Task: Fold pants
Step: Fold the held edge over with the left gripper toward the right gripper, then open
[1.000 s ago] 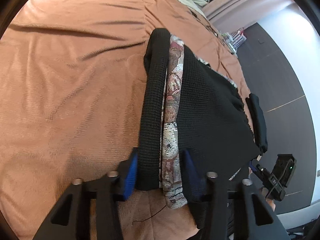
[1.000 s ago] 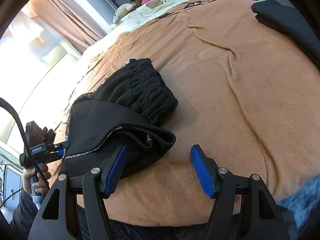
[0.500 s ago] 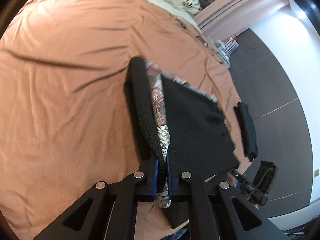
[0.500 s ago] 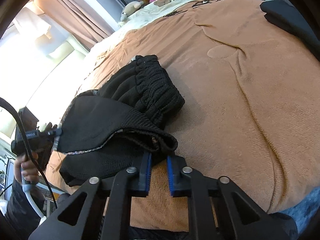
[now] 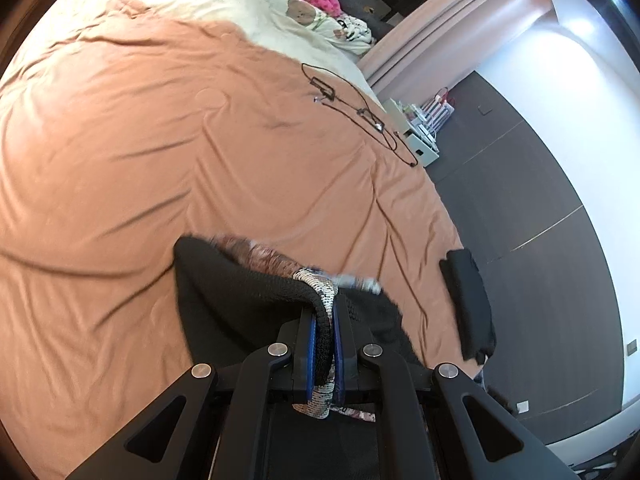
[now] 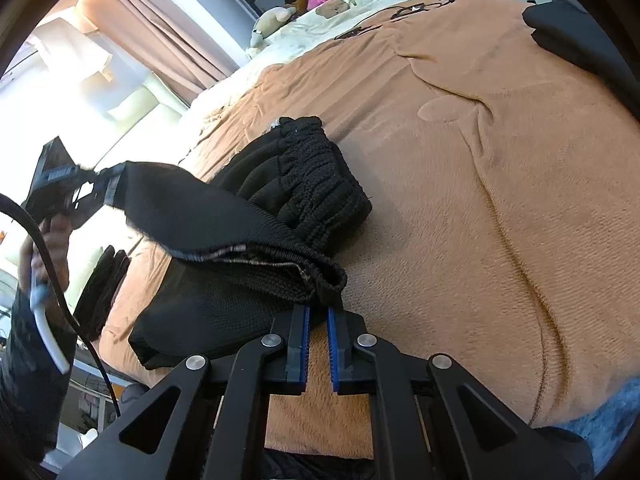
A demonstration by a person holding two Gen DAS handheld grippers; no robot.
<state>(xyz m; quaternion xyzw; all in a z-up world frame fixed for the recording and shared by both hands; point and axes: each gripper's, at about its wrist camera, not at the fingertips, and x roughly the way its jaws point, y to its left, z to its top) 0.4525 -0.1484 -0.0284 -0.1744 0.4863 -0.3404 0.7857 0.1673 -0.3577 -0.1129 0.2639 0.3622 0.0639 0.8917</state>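
Currently, black knit pants [image 6: 256, 240] lie partly folded on tan bedspread [image 6: 480, 200], near its front edge, waistband end bunched toward bed centre.

L gripper [image 5: 325, 344]: jaws pressed together, pinching a folded edge of the pants w/ patterned lining [image 5: 324, 300] showing between blue pads [image 5: 310, 354]. Fabric drapes over the pad tops and hangs below. In R wrist view the L gripper [image 6: 86, 190] sits at far left, held by a hand [image 6: 44, 248], w/ a flap of the pants raised clear of the bed and stretched back to the pile.

R gripper [image 6: 318, 344]: jaws have just been closing and now stand nearly together, a narrow gap visible between pads [image 6: 305, 344]. Tips meet the near corner of the pants' folded hem; whether cloth is actually nipped at the tips, cannot tell. Lower pad length shows only bedspread behind.

Other items: a second dark folded garment [image 5: 470, 304] at bed's edge, apart from the pants; black cable [image 5: 360, 112] further up the bed; cream bedding and soft toys [image 6: 276, 16] at head end.
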